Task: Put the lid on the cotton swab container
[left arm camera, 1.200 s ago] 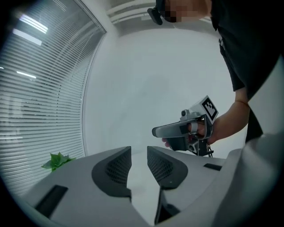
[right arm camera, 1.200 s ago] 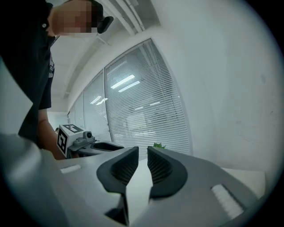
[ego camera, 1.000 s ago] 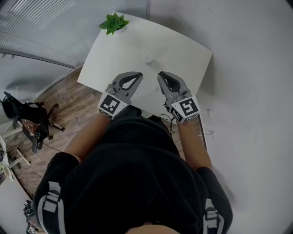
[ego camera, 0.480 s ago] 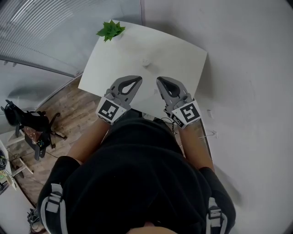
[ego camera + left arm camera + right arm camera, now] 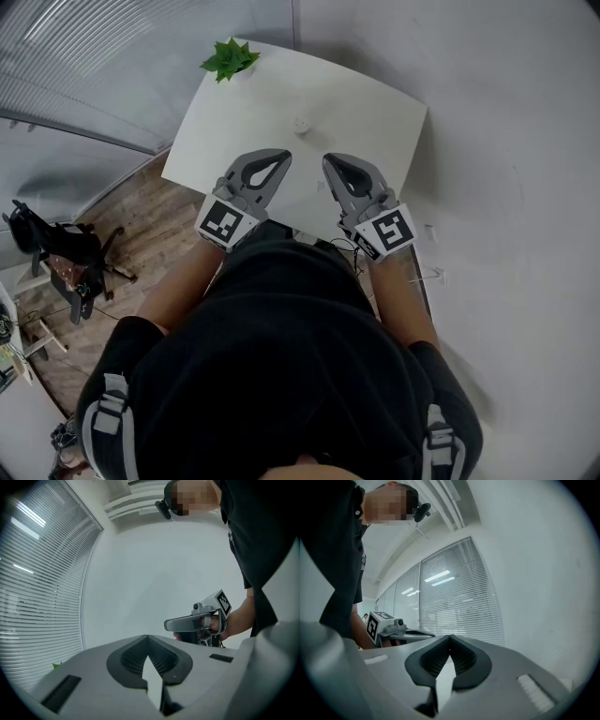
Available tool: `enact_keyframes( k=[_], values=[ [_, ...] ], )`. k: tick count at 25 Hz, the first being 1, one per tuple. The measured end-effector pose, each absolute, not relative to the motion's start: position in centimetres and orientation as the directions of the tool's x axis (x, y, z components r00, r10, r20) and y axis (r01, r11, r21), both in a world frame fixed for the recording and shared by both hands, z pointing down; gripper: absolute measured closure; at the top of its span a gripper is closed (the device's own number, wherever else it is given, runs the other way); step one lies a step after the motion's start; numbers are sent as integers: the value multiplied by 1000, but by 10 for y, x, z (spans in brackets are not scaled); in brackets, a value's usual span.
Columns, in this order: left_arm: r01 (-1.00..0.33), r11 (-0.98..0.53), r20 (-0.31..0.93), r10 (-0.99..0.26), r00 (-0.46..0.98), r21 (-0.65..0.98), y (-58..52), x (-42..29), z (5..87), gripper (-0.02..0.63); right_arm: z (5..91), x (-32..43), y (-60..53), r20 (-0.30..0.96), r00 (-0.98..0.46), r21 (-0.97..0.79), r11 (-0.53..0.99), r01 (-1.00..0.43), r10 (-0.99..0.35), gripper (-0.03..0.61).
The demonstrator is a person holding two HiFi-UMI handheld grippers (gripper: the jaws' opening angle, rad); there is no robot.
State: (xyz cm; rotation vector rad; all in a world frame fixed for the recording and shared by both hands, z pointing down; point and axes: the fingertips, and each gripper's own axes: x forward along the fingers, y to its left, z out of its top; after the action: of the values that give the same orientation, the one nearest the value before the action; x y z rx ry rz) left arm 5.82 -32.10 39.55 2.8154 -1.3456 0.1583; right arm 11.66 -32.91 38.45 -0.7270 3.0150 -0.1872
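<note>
A small white round container [image 5: 301, 124] stands in the middle of the white table [image 5: 375, 112]; it is too small to tell whether a lid is on it. Both grippers hover side by side over the table's near edge, short of the container. My left gripper [image 5: 285, 156] is shut with nothing in it, its tips meeting in the left gripper view [image 5: 147, 637]. My right gripper [image 5: 328, 161] is likewise shut and empty, its tips meeting in the right gripper view [image 5: 450, 637]. Each gripper view looks upward and shows the other gripper, not the table.
A small green plant [image 5: 228, 56] sits at the table's far left corner. A white wall runs along the right, window blinds [image 5: 112, 56] along the left. An office chair [image 5: 56, 253] stands on the wooden floor to the left.
The head view has shifted slightly, so the table sits a little further up the frame. Both grippers stay side by side over the near edge, barely moved.
</note>
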Motion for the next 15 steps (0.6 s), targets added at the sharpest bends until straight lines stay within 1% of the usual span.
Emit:
enact_keyframes(
  k=[15],
  values=[
    [-783, -622, 82, -781, 619, -18, -323, 54, 395, 604, 385, 112, -328, 7, -892, -125, 885, -449, -452, 568]
  ],
)
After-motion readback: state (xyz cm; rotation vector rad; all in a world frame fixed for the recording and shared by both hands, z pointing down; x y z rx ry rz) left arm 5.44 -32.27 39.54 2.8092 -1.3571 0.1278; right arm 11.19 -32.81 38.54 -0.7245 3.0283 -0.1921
